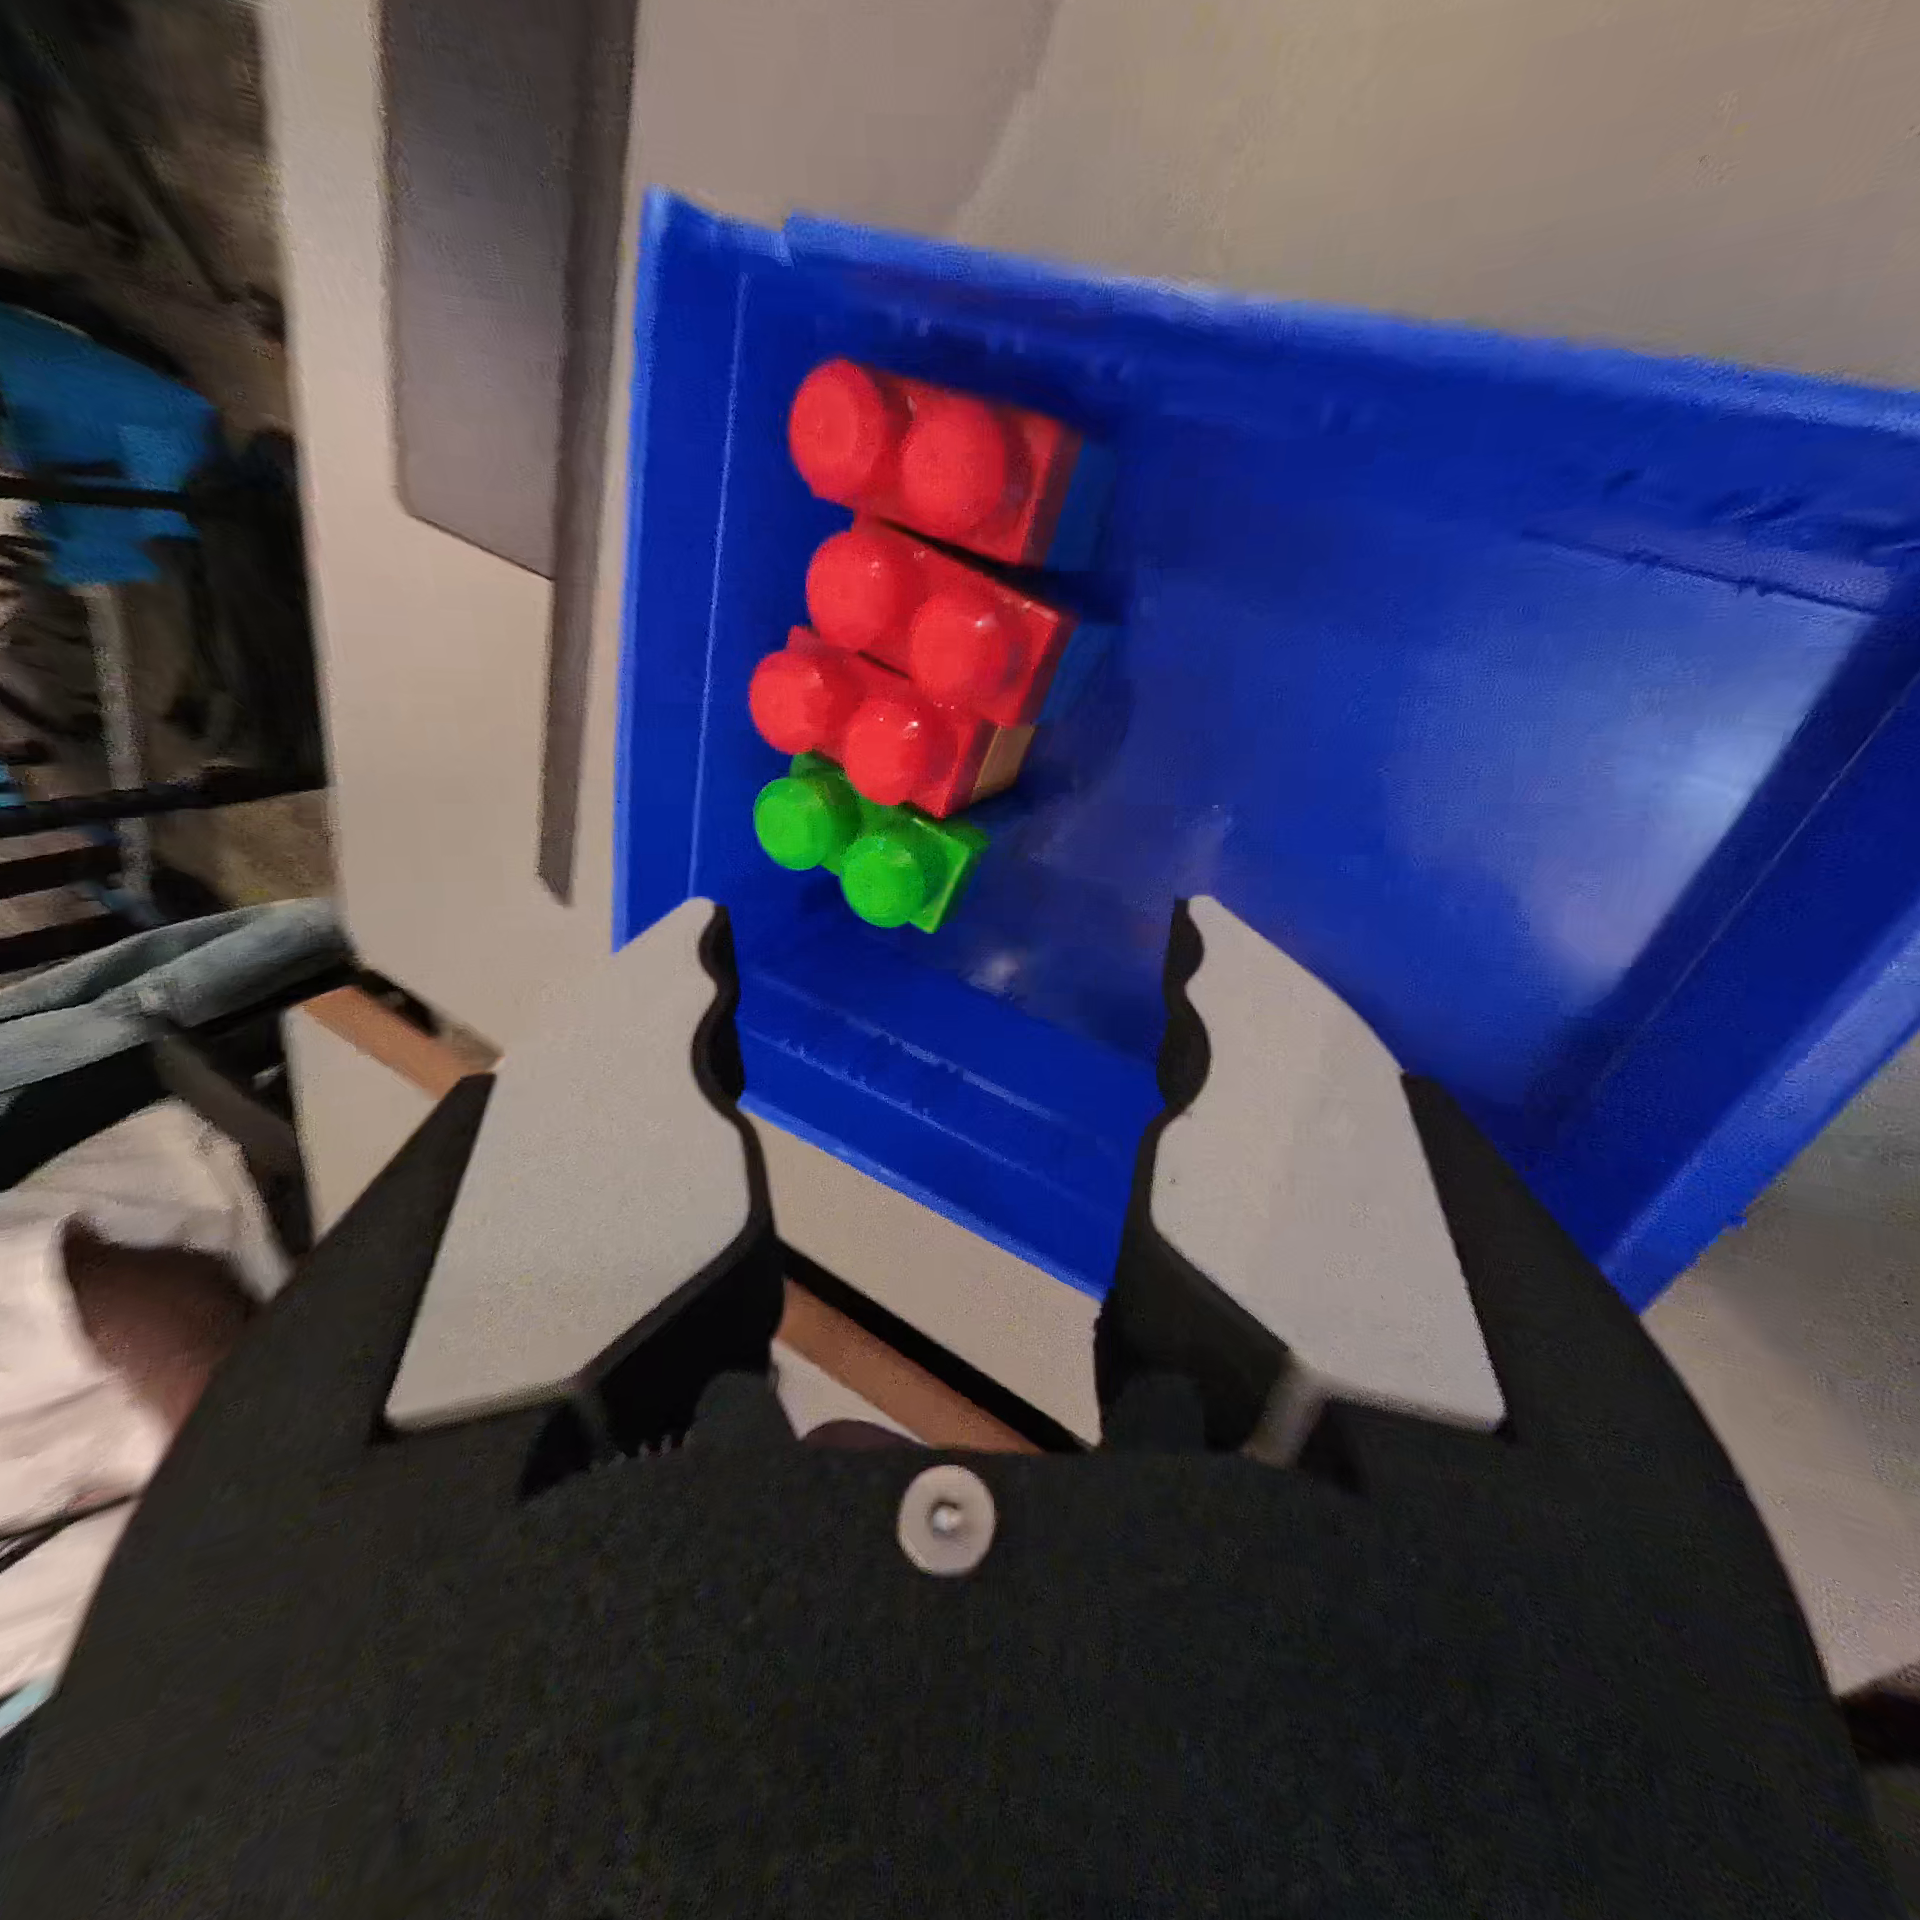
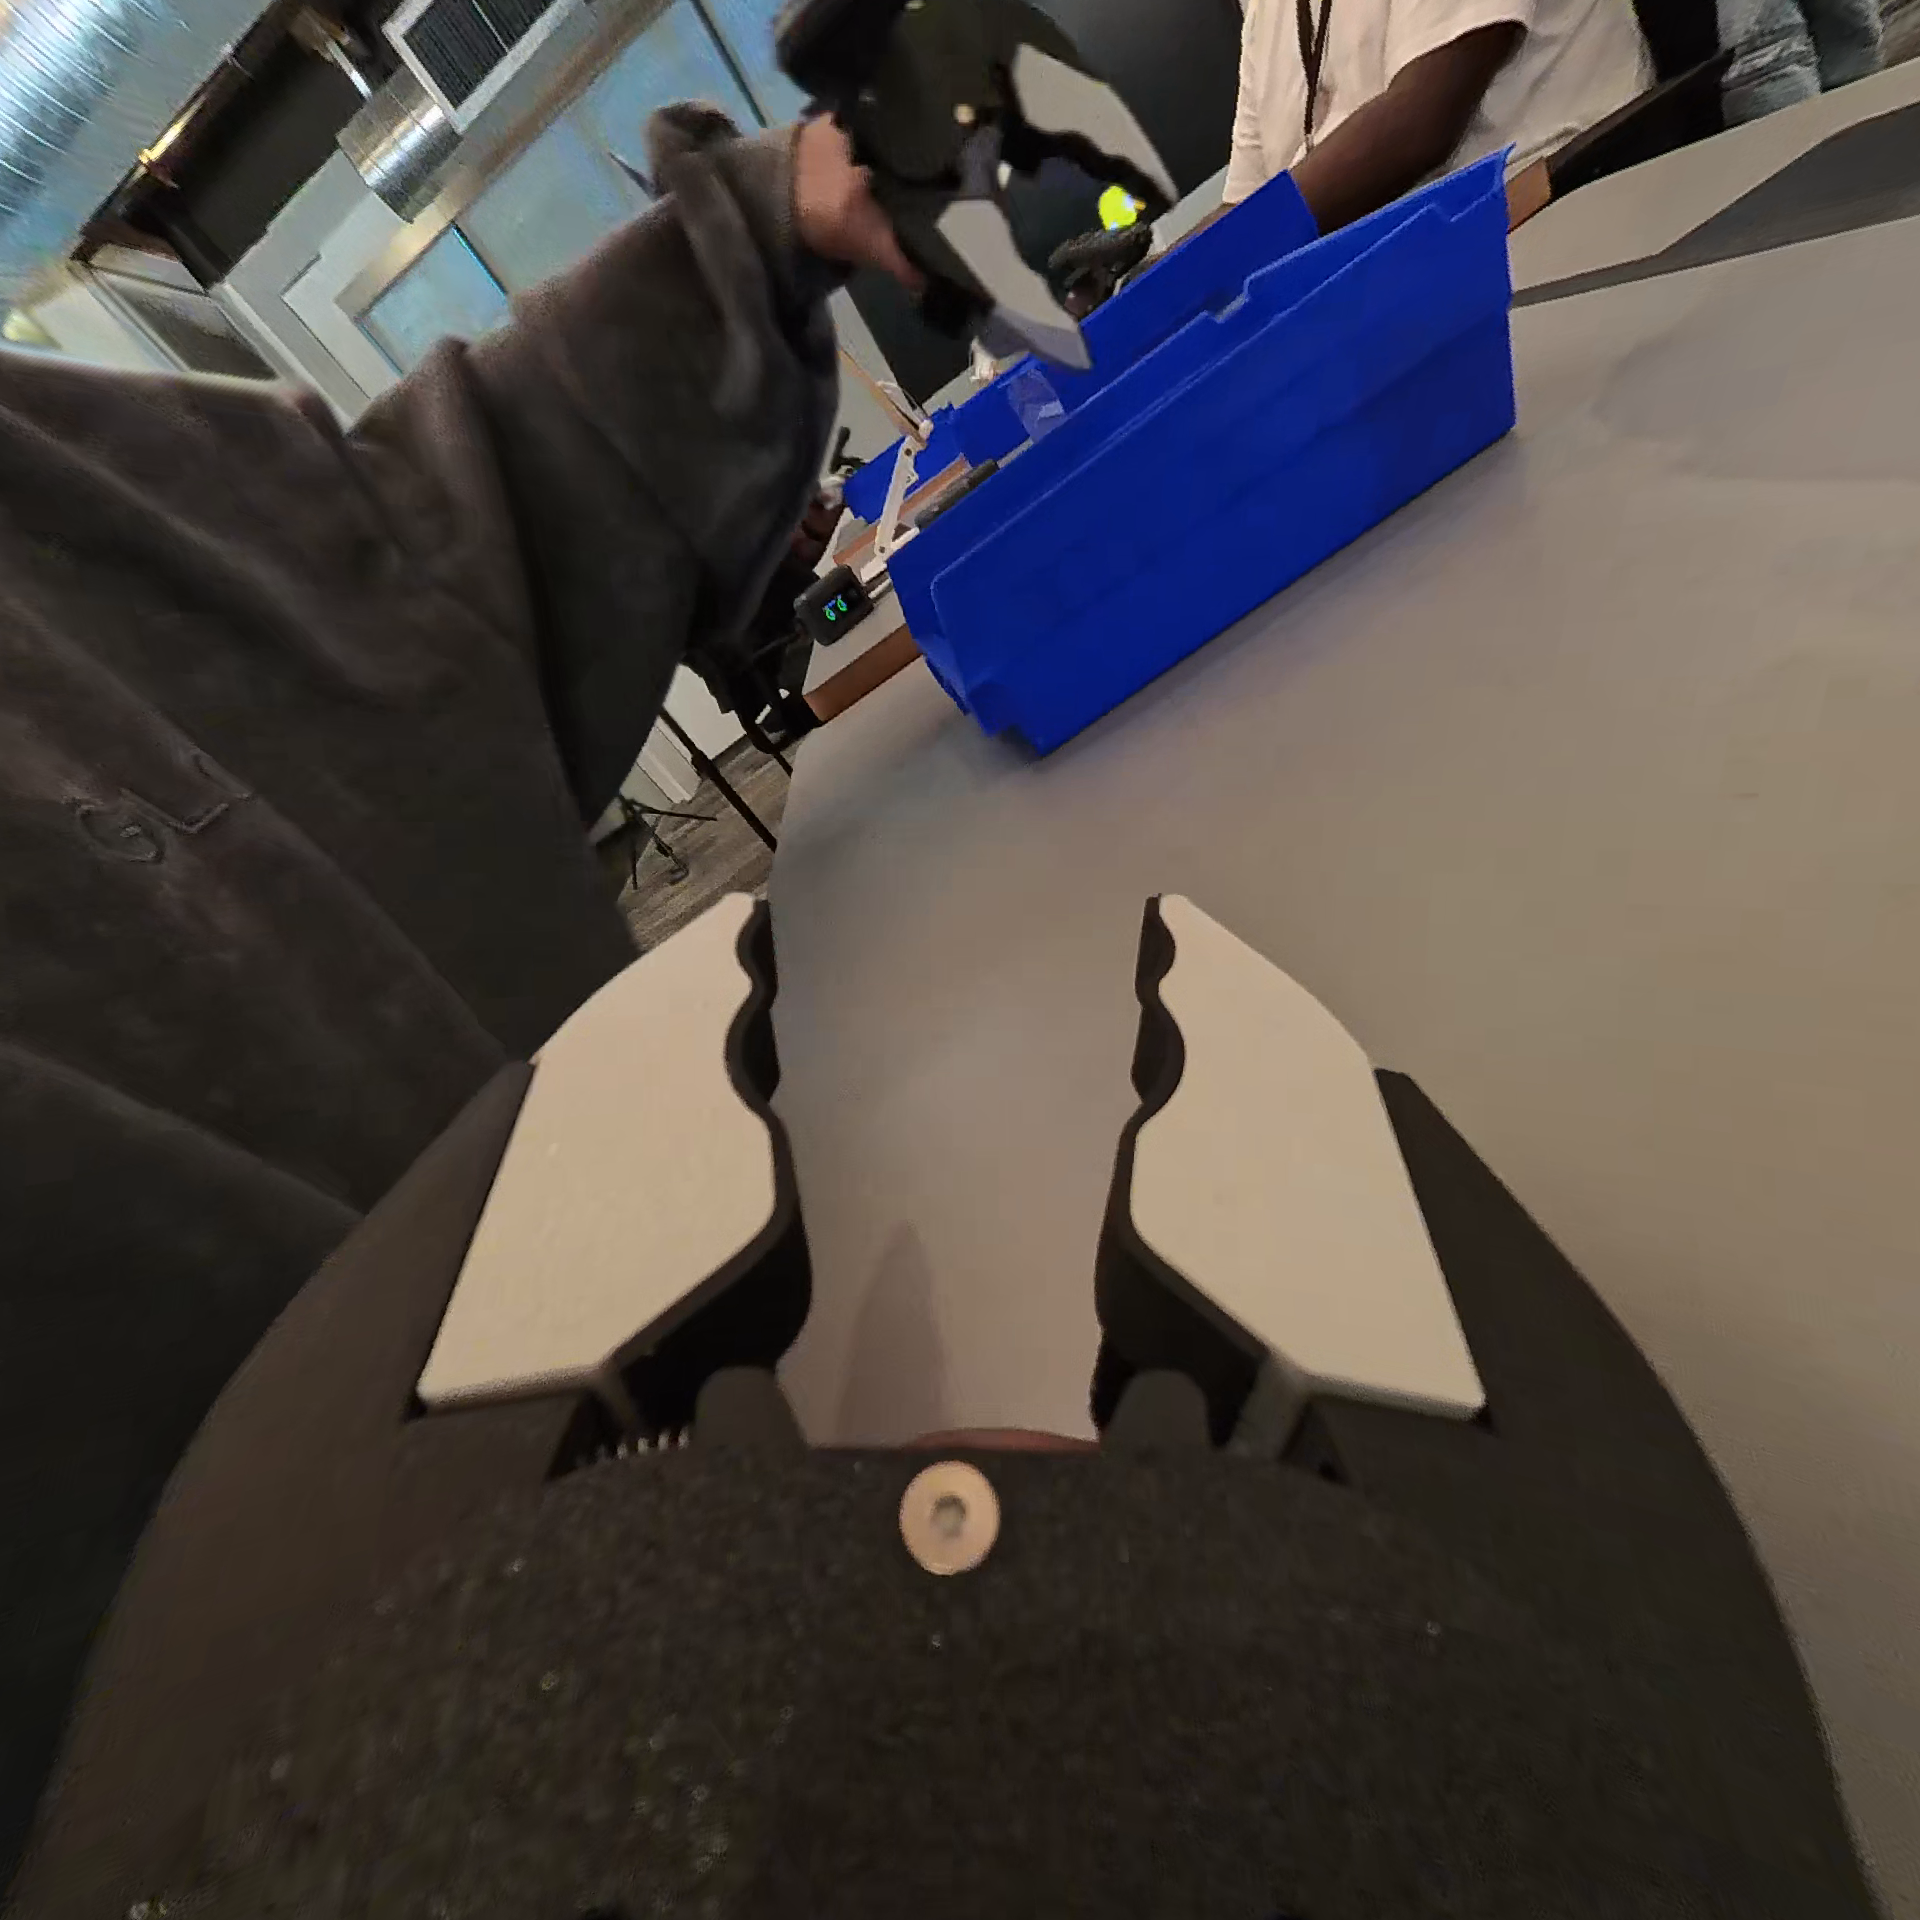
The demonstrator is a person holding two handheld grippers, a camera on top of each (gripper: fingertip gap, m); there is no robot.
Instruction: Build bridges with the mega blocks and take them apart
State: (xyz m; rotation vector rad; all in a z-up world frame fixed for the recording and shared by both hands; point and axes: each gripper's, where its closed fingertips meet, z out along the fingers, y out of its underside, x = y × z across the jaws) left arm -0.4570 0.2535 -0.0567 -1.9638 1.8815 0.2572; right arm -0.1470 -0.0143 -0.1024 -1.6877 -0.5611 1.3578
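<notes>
The left gripper (image 1: 951,925) hangs over a blue bin (image 1: 1455,727), its jaws spread wide and holding nothing. Inside the bin, a row of blocks lies along the wall at about 10 o'clock from the tips. Three red blocks (image 1: 925,603) sit one after another, each with two round studs facing the camera, and a green block (image 1: 873,847) ends the row at the near end, just beyond the left fingertip and apart from it. The green block touches the nearest red one. Slivers of blue and tan show beside the red blocks at 3 o'clock, too hidden to tell what they are. The rest of the bin floor lies at 2 o'clock from the tips.

The right gripper (image 2: 956,914) is also released, jaws apart and empty, held low over the grey table (image 2: 1455,935). The bin (image 2: 1226,540) stands at 1 o'clock from it, well apart, with only its outer wall showing; the blocks are hidden from this side. The left gripper (image 2: 1039,312) shows at 12 o'clock above the bin's rim, held by a hand (image 2: 842,208) in a dark grey sleeve (image 2: 623,416). A second person in a white shirt (image 2: 1371,73) stands past the bin at 1 o'clock
</notes>
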